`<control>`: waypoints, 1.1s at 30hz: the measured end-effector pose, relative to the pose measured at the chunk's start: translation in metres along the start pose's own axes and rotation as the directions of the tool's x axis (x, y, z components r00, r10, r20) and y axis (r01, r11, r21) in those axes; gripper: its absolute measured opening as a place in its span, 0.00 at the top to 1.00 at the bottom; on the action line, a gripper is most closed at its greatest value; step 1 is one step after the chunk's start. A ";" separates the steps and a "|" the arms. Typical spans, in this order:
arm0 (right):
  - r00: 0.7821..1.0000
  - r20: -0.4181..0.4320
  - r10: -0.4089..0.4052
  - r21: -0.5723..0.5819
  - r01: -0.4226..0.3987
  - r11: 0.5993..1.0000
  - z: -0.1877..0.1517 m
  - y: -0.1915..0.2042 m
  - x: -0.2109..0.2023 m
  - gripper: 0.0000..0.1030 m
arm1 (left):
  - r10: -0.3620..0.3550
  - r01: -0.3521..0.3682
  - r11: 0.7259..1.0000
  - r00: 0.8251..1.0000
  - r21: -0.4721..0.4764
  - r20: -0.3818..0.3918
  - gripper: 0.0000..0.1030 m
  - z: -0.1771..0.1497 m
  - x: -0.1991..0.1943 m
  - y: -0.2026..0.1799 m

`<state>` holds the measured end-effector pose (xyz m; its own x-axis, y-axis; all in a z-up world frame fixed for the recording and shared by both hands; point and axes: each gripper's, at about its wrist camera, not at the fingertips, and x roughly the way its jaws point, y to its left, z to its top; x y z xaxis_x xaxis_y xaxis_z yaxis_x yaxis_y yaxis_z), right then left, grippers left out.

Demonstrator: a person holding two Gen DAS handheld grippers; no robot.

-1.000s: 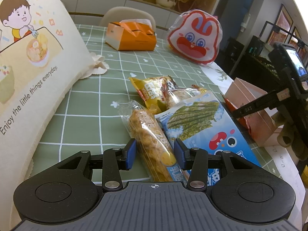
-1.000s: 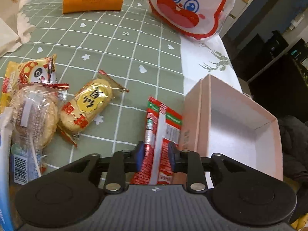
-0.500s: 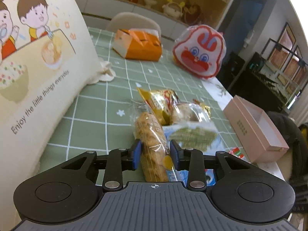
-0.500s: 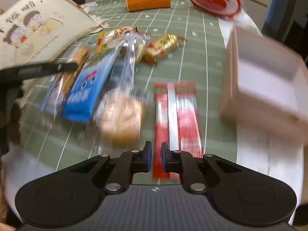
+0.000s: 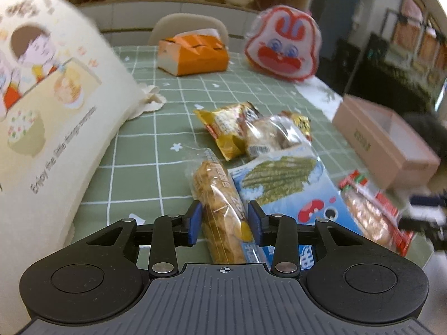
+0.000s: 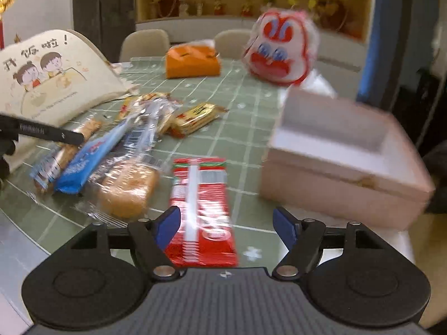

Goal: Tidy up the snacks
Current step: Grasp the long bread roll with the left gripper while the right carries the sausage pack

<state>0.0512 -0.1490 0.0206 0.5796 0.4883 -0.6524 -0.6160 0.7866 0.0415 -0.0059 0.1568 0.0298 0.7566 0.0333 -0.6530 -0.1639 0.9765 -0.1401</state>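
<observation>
My left gripper straddles a clear-wrapped biscuit stick packet on the green checked tablecloth. Its jaws are opening, and the blue pads stand just off the wrapper. A blue seaweed snack packet lies right beside it. My right gripper is open and its jaws are still opening. A red packet lies flat on the cloth between and beyond the fingers, nearer the left one, untouched. The open pink box stands empty to the right of the red packet.
A cream tote bag with cartoon children rises on the left. An orange tissue box and a rabbit-face bag sit at the back. Yellow packets, a gold packet and a clear bread packet lie mid-table.
My right gripper let go of the red packet and its jaws sprang wide after swinging round. My left gripper closed on the biscuit packet, then eased off slightly.
</observation>
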 end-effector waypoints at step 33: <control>0.990 0.016 -0.139 0.078 0.137 0.987 -0.093 -0.036 -0.089 0.38 | -0.264 0.281 0.870 0.960 0.406 -0.099 0.65 -0.060 -0.036 -0.196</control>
<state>-0.0278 -0.2559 0.0072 0.6681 0.3805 -0.6394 -0.4871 0.8733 0.0107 -0.0387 -0.0486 0.0360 0.7067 -0.2466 -0.6631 0.3269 0.9450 -0.0031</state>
